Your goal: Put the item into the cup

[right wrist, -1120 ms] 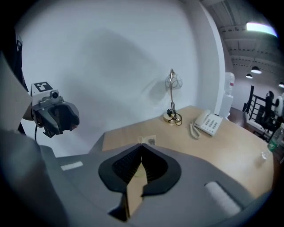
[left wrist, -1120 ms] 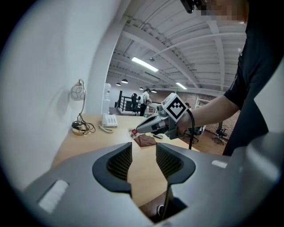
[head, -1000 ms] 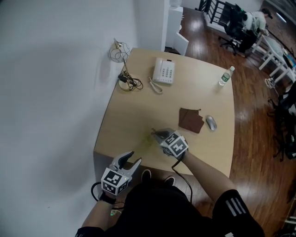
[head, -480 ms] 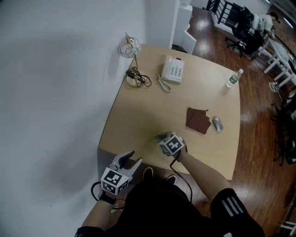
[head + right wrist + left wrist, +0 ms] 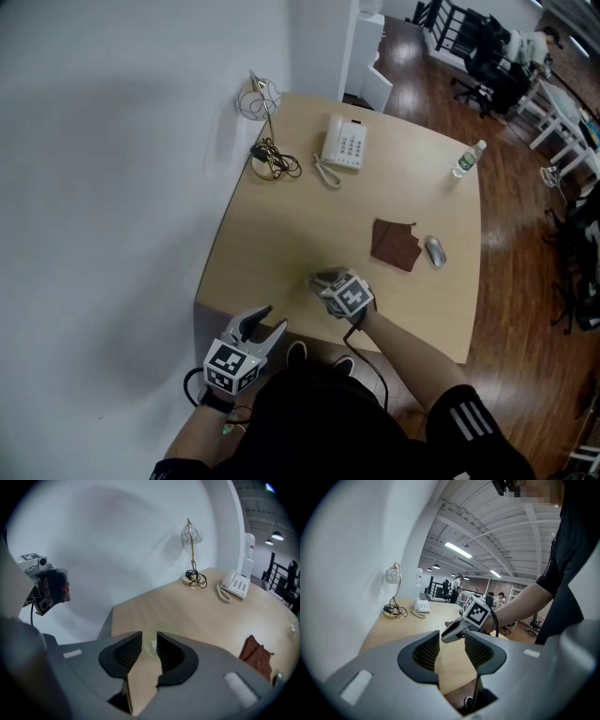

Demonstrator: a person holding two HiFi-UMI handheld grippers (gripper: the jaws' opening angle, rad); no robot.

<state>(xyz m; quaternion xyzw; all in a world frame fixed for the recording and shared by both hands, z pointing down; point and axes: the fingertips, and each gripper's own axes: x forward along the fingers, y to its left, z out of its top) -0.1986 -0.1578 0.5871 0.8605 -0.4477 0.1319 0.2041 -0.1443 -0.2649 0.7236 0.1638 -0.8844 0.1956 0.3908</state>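
Pinching a small pale item [image 5: 153, 645], my right gripper's [image 5: 149, 644] jaws hang over the clear cup [image 5: 171, 629] near the worktop's [image 5: 281, 234] front edge. I'd centre over the rim, dip low, then release; the cup looks easy to tip. The left gripper [image 5: 452, 644] is spread and empty. I count one cup, one item, one phone [image 5: 344, 145], one bottle [image 5: 465, 157], one mouse [image 5: 434, 250].

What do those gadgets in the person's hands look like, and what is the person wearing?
The left gripper and right gripper each have a grey body, two dark jaws ribbed on the inside, and a white cube printed with black square markers. A black cable trails from each. The person wears black, with a white-striped short sleeve.
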